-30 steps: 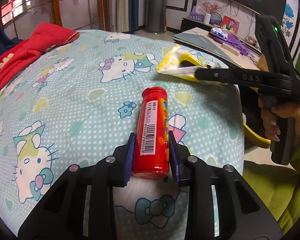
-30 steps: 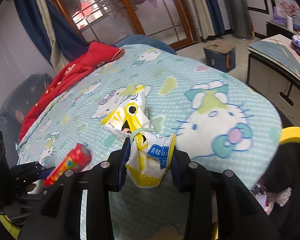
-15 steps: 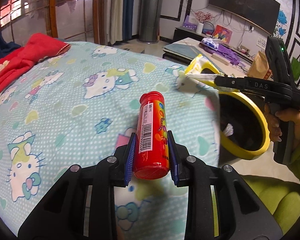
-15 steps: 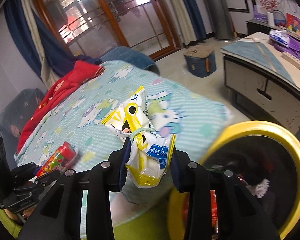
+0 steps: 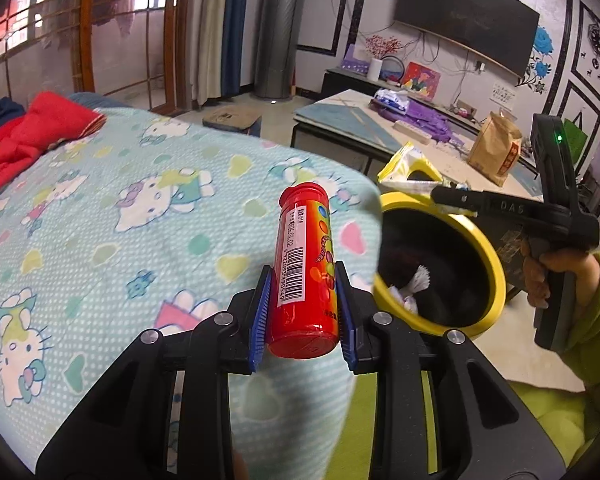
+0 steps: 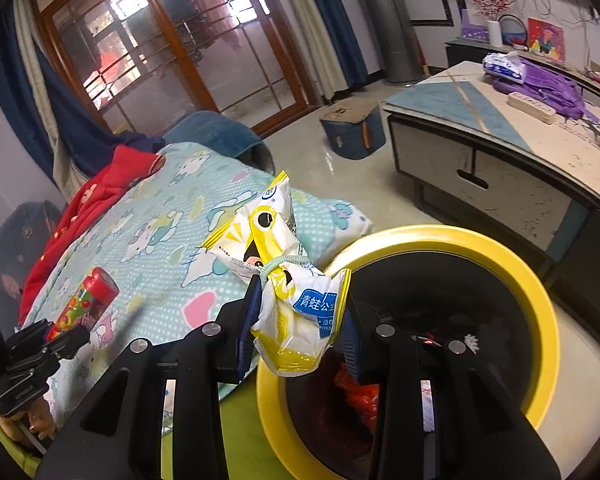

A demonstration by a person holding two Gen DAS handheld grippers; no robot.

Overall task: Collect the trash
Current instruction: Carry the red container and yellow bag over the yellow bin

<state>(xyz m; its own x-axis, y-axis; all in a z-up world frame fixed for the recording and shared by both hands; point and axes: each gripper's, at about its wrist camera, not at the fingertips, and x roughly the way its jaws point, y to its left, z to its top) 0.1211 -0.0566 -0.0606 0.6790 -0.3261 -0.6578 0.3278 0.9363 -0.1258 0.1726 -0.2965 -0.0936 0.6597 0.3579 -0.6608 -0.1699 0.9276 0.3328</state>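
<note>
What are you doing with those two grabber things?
A person is tidying trash off the bed. The left gripper is clamped on a red candy tube above the Hello Kitty blanket. The right gripper is clamped on a yellow and white wipes packet, at the near rim of the yellow-rimmed bin, which already has some trash inside. Neither piece is in the bin yet.

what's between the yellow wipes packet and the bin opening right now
Nothing visible. The right gripper holds the wipes packet at the yellow bin rim, and the mouth is uncovered, with only trash inside.
</note>
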